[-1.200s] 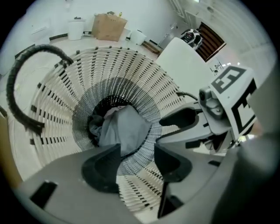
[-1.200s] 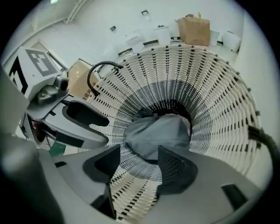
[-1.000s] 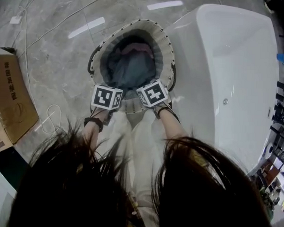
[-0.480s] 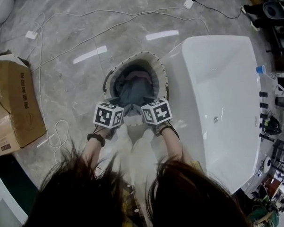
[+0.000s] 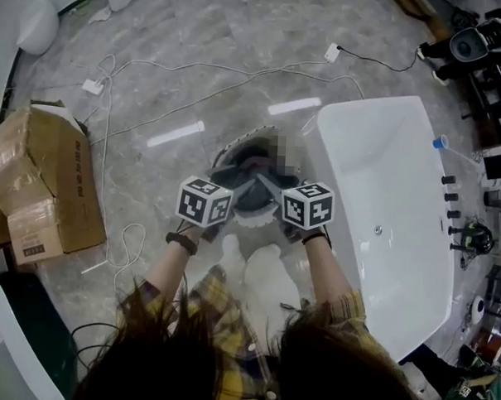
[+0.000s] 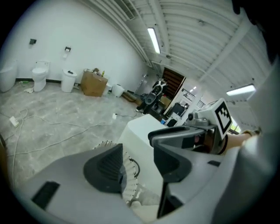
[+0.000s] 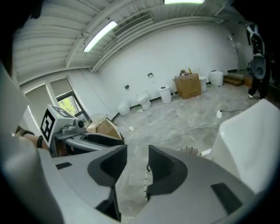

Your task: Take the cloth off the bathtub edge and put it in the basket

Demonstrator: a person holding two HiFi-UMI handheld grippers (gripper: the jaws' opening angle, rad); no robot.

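Observation:
The round basket (image 5: 243,220) stands on the floor against the white bathtub (image 5: 383,209). A dark grey cloth (image 5: 251,197) lies inside it. Both grippers hover side by side over the basket's near rim. My left gripper (image 5: 233,181) (image 6: 138,162) is open with nothing between its pads; the basket rim (image 6: 127,177) shows through the gap. My right gripper (image 5: 273,186) (image 7: 135,165) is closing, its jaws a narrow gap apart and empty, with the basket rim (image 7: 146,186) below them. Neither gripper touches the cloth.
An open cardboard box (image 5: 44,186) sits on the floor at the left. White cables (image 5: 124,239) run across the marble floor. Tap fittings (image 5: 448,195) line the tub's far rim. Camera gear (image 5: 477,43) stands at the back right.
Both grippers have lifted up and away from the basket, and the head view has pulled back. The cloth stays in the basket.

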